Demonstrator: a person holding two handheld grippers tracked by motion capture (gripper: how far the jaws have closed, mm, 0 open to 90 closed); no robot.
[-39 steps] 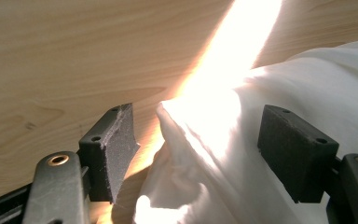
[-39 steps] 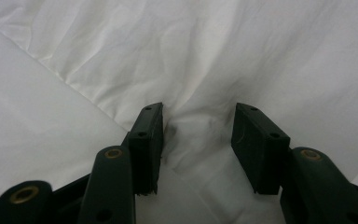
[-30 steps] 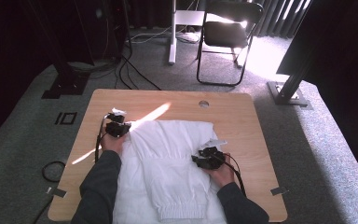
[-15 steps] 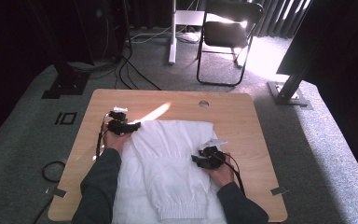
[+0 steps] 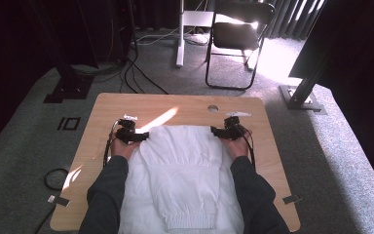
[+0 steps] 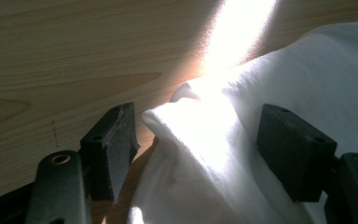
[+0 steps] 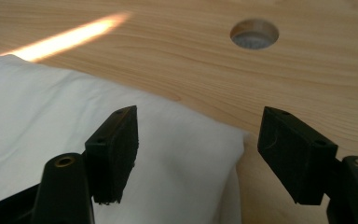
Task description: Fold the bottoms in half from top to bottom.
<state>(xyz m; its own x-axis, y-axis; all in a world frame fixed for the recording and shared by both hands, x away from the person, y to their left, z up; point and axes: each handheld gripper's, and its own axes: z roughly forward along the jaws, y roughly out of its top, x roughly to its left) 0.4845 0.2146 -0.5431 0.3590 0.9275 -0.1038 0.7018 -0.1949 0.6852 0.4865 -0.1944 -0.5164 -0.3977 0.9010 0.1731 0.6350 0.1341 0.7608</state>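
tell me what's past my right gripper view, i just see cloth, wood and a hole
Observer: In the high view the white garment lies flat on the table, its elastic hem toward the person.
Operator: where's the other hand-held gripper
Observer: The left hand-held gripper sits at the garment's far left corner; yours, the right hand-held gripper, at the far right corner.
Operator: is it gripping
Observer: No. The left gripper view shows a fold of cloth between open jaws, pads not pressing.
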